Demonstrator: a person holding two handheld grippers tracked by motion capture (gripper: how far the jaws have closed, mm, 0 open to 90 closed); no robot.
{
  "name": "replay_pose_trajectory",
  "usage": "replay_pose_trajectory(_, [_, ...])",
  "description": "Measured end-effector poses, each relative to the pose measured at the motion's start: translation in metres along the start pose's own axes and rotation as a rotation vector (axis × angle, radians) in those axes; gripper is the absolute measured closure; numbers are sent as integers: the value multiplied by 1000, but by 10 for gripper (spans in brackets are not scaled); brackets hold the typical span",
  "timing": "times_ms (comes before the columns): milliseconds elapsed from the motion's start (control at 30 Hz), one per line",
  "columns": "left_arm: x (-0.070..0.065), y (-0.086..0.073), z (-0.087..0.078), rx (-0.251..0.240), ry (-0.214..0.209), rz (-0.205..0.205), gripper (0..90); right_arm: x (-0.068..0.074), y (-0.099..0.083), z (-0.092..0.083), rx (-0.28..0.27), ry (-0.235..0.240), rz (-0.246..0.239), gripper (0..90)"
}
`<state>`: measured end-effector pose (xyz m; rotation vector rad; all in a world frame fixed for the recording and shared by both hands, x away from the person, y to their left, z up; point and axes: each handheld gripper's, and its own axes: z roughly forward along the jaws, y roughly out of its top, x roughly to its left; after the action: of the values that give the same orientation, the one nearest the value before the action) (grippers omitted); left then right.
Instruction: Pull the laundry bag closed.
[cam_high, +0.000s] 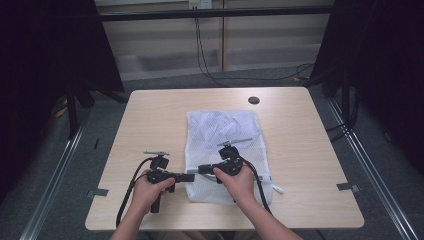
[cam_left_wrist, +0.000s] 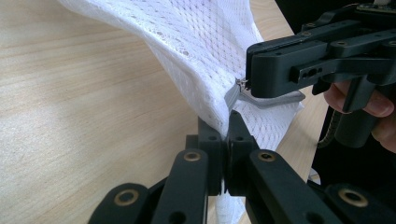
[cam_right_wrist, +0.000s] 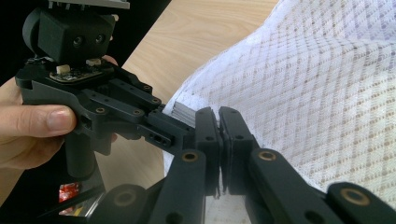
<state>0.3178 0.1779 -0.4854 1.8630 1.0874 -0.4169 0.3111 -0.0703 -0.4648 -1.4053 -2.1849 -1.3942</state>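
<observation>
High view: a white mesh bag (cam_high: 222, 150) lies flat on the wooden table (cam_high: 150, 115), its near left corner between the two grippers. The left gripper (cam_high: 190, 177) points toward the bag's left edge; the right gripper (cam_high: 202, 169) points back at it from over the bag, so the two sets of tips meet nearly nose to nose at that edge. Each is held in a hand, cables trailing toward the person. A dark round grommet (cam_high: 254, 100) sits at the table's far edge, well beyond both grippers.

Left gripper view: the left gripper (cam_left_wrist: 229, 123) has its jaws together, clamped on a fold of the mesh bag (cam_left_wrist: 196, 42), which rises from the tips and drapes away above them. Just above and right of the tips, the right gripper (cam_left_wrist: 247, 86) pinches a grey zipper pull (cam_left_wrist: 261, 99) at the bag's edge.

Right gripper view: the right gripper (cam_right_wrist: 218, 116) shows jaws closed, with the mesh bag (cam_right_wrist: 317, 93) spreading right of them. Immediately left of the tips, the left gripper (cam_right_wrist: 170, 116) meets the bag's edge.
</observation>
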Motion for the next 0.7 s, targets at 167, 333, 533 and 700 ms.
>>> replay_pose_trajectory(167, [1,0,-1,6,8,1,883,0,0,0,1,-7,-4,870])
replay_pose_trajectory(333, [0,0,-2,1,-2,-11,883,-3,0,-3,-2,-5,1,869])
replay_pose_trajectory(533, [2,0,-4,-2,17,-6,883,-4,-1,-4,4,-20,-7,869])
replay_pose_trajectory(700, [1,0,-3,-1,10,-14,884,-6,-1,-6,3,-10,0,870])
